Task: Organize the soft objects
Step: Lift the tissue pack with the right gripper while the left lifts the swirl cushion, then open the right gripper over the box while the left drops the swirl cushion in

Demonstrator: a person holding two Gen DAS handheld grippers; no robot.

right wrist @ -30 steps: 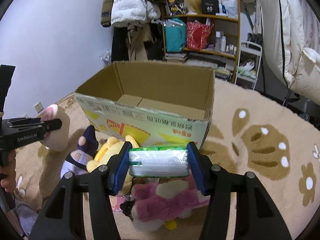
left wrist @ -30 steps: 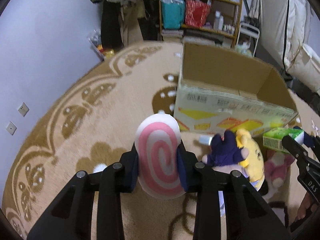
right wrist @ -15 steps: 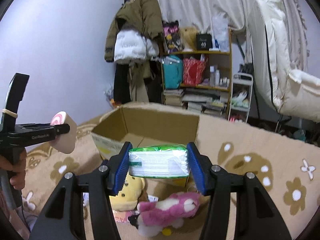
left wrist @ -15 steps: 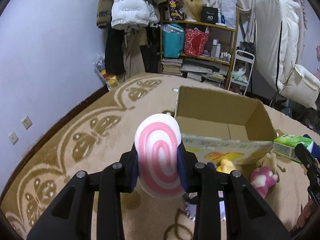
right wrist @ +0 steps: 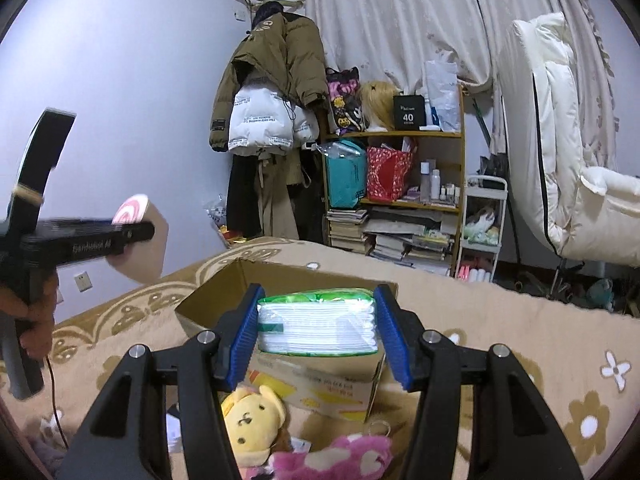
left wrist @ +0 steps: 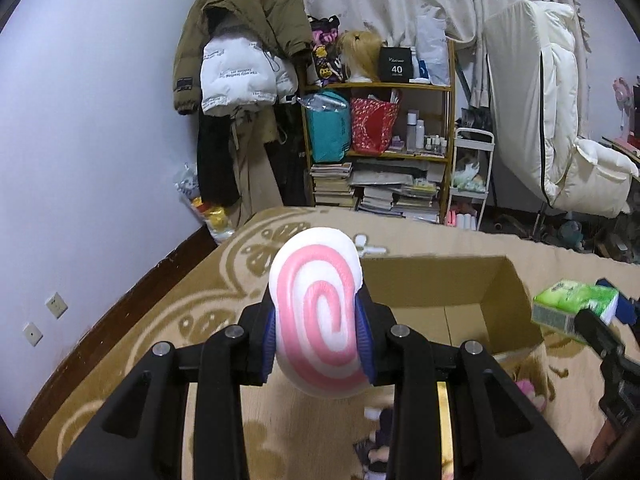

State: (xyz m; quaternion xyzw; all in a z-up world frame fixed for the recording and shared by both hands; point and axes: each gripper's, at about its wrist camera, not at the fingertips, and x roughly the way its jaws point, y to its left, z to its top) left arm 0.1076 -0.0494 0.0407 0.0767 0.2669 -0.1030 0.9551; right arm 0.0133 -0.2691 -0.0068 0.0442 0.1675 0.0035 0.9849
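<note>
My left gripper (left wrist: 320, 344) is shut on a white plush roll with a pink spiral (left wrist: 318, 312), held in the air to the left of an open cardboard box (left wrist: 496, 312). My right gripper (right wrist: 316, 336) is shut on a green-and-white tissue pack (right wrist: 316, 324), held above the box's near edge (right wrist: 320, 376); the pack also shows in the left wrist view (left wrist: 576, 308). A yellow plush bear (right wrist: 250, 428) and a pink plush (right wrist: 336, 460) lie on the carpet in front of the box. The left gripper with the roll shows in the right wrist view (right wrist: 136, 216).
A beige patterned carpet (left wrist: 160, 320) covers the floor. A wooden shelf (left wrist: 380, 152) full of bags, bottles and books stands at the back wall, beside hanging coats (left wrist: 244, 60). A white chair (left wrist: 560, 132) is at the right. A purple wall (left wrist: 80, 140) is on the left.
Both grippers have risen from near the floor with their loads. The box and plush toys now sit lower in both views. The grips are unchanged.
</note>
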